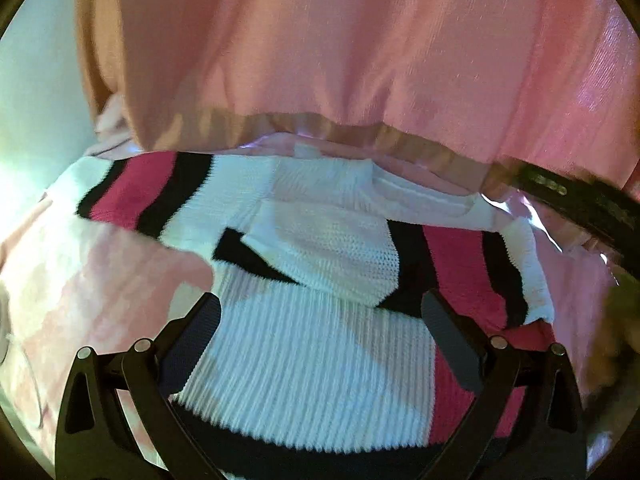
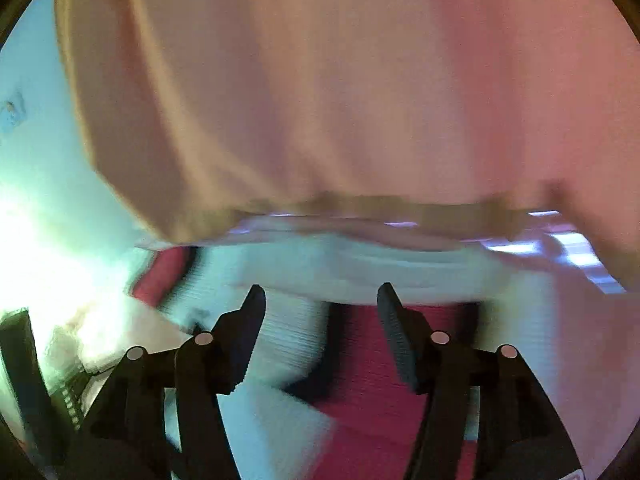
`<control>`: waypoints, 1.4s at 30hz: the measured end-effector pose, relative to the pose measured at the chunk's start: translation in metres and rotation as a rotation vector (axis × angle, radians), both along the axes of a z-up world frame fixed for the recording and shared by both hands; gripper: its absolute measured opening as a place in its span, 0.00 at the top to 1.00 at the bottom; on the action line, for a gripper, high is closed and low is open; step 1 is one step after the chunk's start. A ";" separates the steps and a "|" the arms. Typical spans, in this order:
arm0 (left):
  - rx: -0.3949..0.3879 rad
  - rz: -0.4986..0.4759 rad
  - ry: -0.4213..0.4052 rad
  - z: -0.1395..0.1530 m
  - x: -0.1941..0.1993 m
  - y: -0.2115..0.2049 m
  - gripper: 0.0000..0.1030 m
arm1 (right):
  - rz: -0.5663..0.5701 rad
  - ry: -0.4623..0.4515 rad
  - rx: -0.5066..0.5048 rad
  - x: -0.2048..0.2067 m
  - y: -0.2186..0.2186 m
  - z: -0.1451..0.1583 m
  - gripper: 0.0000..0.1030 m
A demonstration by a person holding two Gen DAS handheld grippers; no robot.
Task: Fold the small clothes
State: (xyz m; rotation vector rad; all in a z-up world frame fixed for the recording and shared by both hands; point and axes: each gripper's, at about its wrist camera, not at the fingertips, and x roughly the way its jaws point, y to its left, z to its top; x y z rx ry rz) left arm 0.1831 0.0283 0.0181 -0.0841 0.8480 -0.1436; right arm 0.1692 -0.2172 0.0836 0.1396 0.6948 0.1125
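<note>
A small knitted sweater [image 1: 320, 280] lies spread on a pale pink, softly mottled cloth-covered surface [image 1: 92, 280], directly beneath both grippers; whether that surface is a tabletop or a bed cannot be told. The knit is chunky and ribbed, mostly white, with broad magenta bands edged in black running across the sleeves and the near hem. One sleeve reaches out to the far left, and a white sleeve end is folded inward over the chest, its tip pointing toward the near side. The white collar sits at the far edge, close to the person's loose pink garment [image 1: 340, 48], a smooth, faintly shiny fabric with a tan-looking hem that fills the far half of both views. The left gripper [image 1: 320, 332] hovers over the ribbed white body of the sweater with its jaws spread wide and nothing between them; the black fingers [image 1: 196, 332] have ridged inner pads. At the far right of the left view a dark curved strap or band [image 1: 580, 204] crosses the edge. In the right wrist view, heavily blurred, the right gripper [image 2: 322, 312] hangs above a magenta band and a white sleeve portion [image 2: 288, 344], its jaws also well apart and holding nothing.
</note>
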 end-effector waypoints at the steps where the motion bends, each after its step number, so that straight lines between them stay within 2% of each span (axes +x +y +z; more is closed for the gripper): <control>1: 0.011 -0.007 0.018 -0.007 0.008 -0.001 0.05 | -0.059 0.022 -0.081 -0.020 -0.023 -0.004 0.42; 3: 0.039 0.009 0.073 -0.027 0.030 -0.001 0.05 | -0.131 0.071 -0.159 -0.043 -0.057 -0.019 0.41; 5: 0.036 0.039 0.130 -0.045 0.047 0.001 0.05 | -0.187 0.157 -0.181 -0.066 -0.092 -0.052 0.41; 8: -0.037 0.068 0.214 -0.068 0.065 0.002 0.05 | -0.207 0.241 -0.172 -0.072 -0.116 -0.090 0.41; 10: -0.093 0.093 0.248 -0.078 0.072 0.003 0.08 | -0.171 0.257 -0.238 -0.065 -0.113 -0.106 0.41; 12: -0.140 0.112 0.267 -0.084 0.080 0.004 0.20 | -0.145 0.246 -0.271 -0.059 -0.106 -0.111 0.42; 13: -0.137 0.122 0.254 -0.084 0.082 0.005 0.24 | -0.145 0.253 -0.280 -0.053 -0.105 -0.114 0.48; 14: -0.132 0.122 0.236 -0.083 0.085 0.004 0.45 | -0.152 0.261 -0.271 -0.045 -0.108 -0.117 0.56; 15: -0.130 0.107 0.233 -0.082 0.089 0.003 0.62 | -0.165 0.259 -0.255 -0.040 -0.113 -0.119 0.85; 16: -0.135 0.085 0.222 -0.080 0.092 0.000 0.70 | -0.192 0.252 -0.213 -0.036 -0.123 -0.116 0.87; 17: -0.132 0.078 0.208 -0.077 0.093 -0.001 0.83 | -0.207 0.224 -0.171 -0.033 -0.126 -0.109 0.87; 18: -0.120 0.073 0.180 -0.073 0.094 -0.002 0.90 | -0.227 0.183 -0.123 -0.037 -0.135 -0.097 0.88; 21: -0.108 0.046 0.112 -0.060 0.098 -0.002 0.91 | -0.266 0.101 -0.096 -0.054 -0.153 -0.072 0.88; 23: -0.118 0.055 0.112 -0.063 0.104 0.001 0.91 | -0.289 0.157 -0.092 -0.055 -0.165 -0.086 0.88; 25: -0.093 0.061 0.148 -0.078 0.110 0.002 0.91 | -0.306 0.271 -0.095 -0.057 -0.174 -0.119 0.87; 26: -0.091 0.060 0.154 -0.085 0.110 0.003 0.91 | -0.282 0.292 -0.099 -0.059 -0.174 -0.131 0.87; 28: -0.106 0.048 0.133 -0.086 0.107 0.006 0.91 | -0.259 0.313 -0.121 -0.059 -0.170 -0.125 0.85; 30: -0.141 0.054 0.143 -0.082 0.108 0.012 0.89 | -0.250 0.285 -0.053 -0.066 -0.172 -0.107 0.82; 33: -0.155 0.058 0.146 -0.084 0.108 0.016 0.88 | -0.281 0.158 0.037 -0.073 -0.178 -0.068 0.77; 35: -0.146 0.060 0.143 -0.086 0.108 0.013 0.88 | -0.261 0.128 0.042 -0.065 -0.170 -0.062 0.77; 37: -0.130 0.065 0.138 -0.086 0.107 0.010 0.88 | -0.242 0.158 0.052 -0.051 -0.165 -0.076 0.77; 39: -0.122 0.069 0.132 -0.086 0.104 0.008 0.88 | -0.243 0.275 0.060 -0.033 -0.162 -0.115 0.80; 40: -0.122 0.067 0.133 -0.086 0.103 0.009 0.88 | -0.254 0.323 0.054 -0.026 -0.162 -0.132 0.86; 41: -0.130 0.065 0.136 -0.086 0.102 0.011 0.88 | -0.251 0.279 0.044 -0.027 -0.161 -0.138 0.86; 42: -0.140 0.067 0.138 -0.085 0.103 0.013 0.88 | -0.244 0.285 0.017 -0.029 -0.157 -0.136 0.86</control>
